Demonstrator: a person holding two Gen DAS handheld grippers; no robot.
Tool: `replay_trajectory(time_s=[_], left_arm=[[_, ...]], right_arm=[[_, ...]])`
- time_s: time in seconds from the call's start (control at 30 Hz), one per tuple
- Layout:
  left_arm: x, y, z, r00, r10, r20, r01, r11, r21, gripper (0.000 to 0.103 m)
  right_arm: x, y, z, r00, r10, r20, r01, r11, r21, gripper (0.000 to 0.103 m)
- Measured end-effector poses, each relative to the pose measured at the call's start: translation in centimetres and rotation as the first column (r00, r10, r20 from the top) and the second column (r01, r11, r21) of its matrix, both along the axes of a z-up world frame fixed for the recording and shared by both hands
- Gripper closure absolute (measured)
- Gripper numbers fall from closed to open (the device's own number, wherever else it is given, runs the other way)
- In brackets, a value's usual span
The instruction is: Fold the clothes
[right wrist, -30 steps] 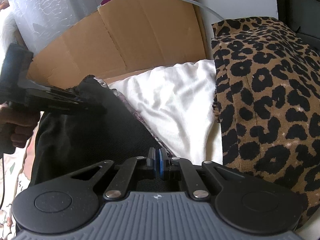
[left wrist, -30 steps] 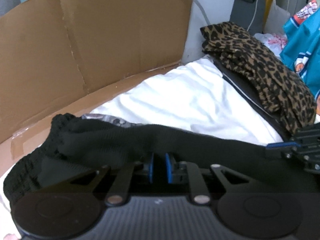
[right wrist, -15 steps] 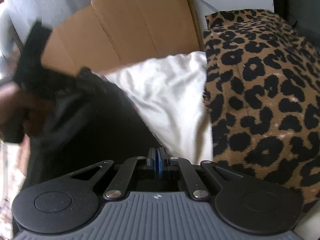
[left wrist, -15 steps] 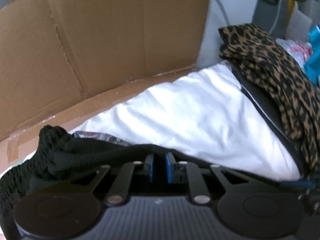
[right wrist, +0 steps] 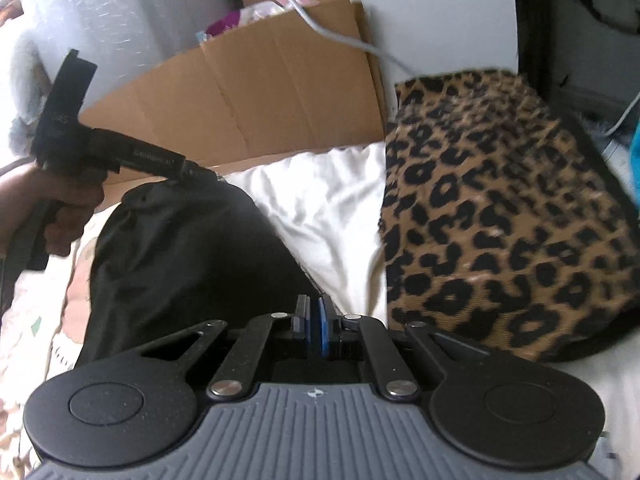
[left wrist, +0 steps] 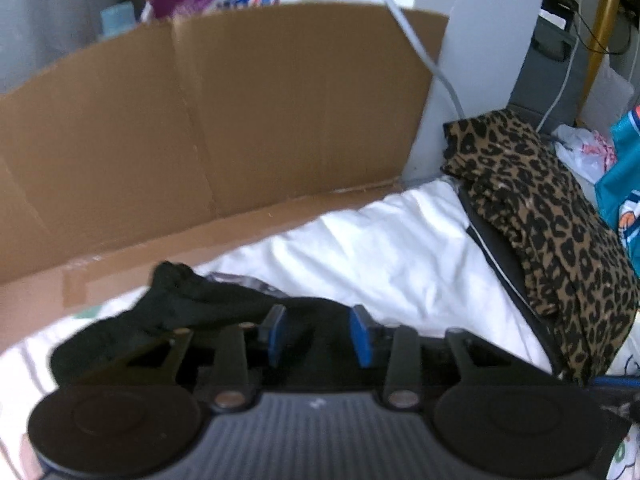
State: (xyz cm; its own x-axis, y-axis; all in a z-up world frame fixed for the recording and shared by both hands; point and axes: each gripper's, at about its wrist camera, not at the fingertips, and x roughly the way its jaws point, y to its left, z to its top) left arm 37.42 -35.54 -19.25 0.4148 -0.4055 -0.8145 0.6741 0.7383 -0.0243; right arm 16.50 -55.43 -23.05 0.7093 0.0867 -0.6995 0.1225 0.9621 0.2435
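Left gripper (left wrist: 318,334): lower centre of the left wrist view, blue pads spread well apart with nothing pinched between them; black cloth lies in and behind the gap. In the right wrist view its body enters from the upper left, tip at the far edge of the black cloth.
Right gripper (right wrist: 314,330): lower centre of the right wrist view, pads pressed nearly together; black fabric lies right at them, but whether any is pinched cannot be told.
Black garment (right wrist: 180,256): centre left of the right wrist view, spread on the bed from the left tool's tip down to the right tool's pads; bunched at lower left in the left wrist view.
White cloth (left wrist: 380,256): middle of both views, beside the black garment.
Leopard-print garment (right wrist: 500,216): right side, piled next to the white cloth.
Cardboard (left wrist: 240,120): upright behind the bed, upper half of the frame.
Left hand (right wrist: 60,204): left edge of the right wrist view, gripping the tool's handle.
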Motion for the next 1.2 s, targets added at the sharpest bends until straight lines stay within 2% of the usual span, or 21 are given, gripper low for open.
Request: replay_trajectory(time_s=[0.17, 0.33, 0.47, 0.53, 0.6, 0.73, 0.9, 1.07, 1.2], left_arm=[[-1.0, 2.9, 3.5, 0.999, 0.022, 0.037, -0.021, 0.999, -0.029, 0.062], [-3.3, 7.3, 5.6, 0.997, 0.062, 0.055, -0.058, 0.996, -0.062, 0.062], [-6.4, 11.9, 5.2, 0.995, 0.095, 0.032, -0.093, 0.993, -0.066, 0.062], [-8.1, 14.2, 4.4, 0.994, 0.111, 0.014, -0.11, 0.992, -0.056, 0.062], [-9.8, 16.5, 3.3, 0.991, 0.131, -0.004, -0.131, 0.991, -0.042, 0.062], [-12.6, 20.6, 0.8, 0.983, 0.179, -0.048, -0.18, 0.983, -0.022, 0.062], [-15.1, 24.5, -1.7, 0.965, 0.244, -0.099, -0.249, 0.968, -0.04, 0.062], [-17.6, 26.5, -2.4, 0.957, 0.265, -0.119, -0.271, 0.961, -0.046, 0.062], [-20.1, 27.4, -2.2, 0.956, 0.264, -0.13, -0.273, 0.961, -0.051, 0.062]], right_arm=[[-3.7, -1.4, 4.1, 1.0, 0.0, -0.016, -0.001, 0.999, -0.048, 0.087], [-7.7, -3.7, 7.4, 0.997, -0.064, -0.035, 0.062, 0.996, -0.06, 0.082], [-9.8, -4.6, 8.6, 0.993, -0.104, -0.05, 0.099, 0.992, -0.082, 0.079], [-10.8, -5.1, 8.8, 0.992, -0.113, -0.055, 0.109, 0.991, -0.078, 0.072], [-11.5, -5.5, 8.9, 0.99, -0.127, -0.056, 0.123, 0.99, -0.075, 0.071], [-12.2, -5.9, 8.2, 0.987, -0.14, -0.074, 0.134, 0.988, -0.078, 0.066], [-12.1, -5.9, 5.2, 0.98, -0.128, -0.151, 0.113, 0.989, -0.1, 0.066], [-11.8, -5.9, 1.8, 0.964, -0.104, -0.246, 0.086, 0.993, -0.085, 0.066], [-11.9, -6.5, 1.0, 0.954, -0.124, -0.271, 0.11, 0.992, -0.068, 0.065]])
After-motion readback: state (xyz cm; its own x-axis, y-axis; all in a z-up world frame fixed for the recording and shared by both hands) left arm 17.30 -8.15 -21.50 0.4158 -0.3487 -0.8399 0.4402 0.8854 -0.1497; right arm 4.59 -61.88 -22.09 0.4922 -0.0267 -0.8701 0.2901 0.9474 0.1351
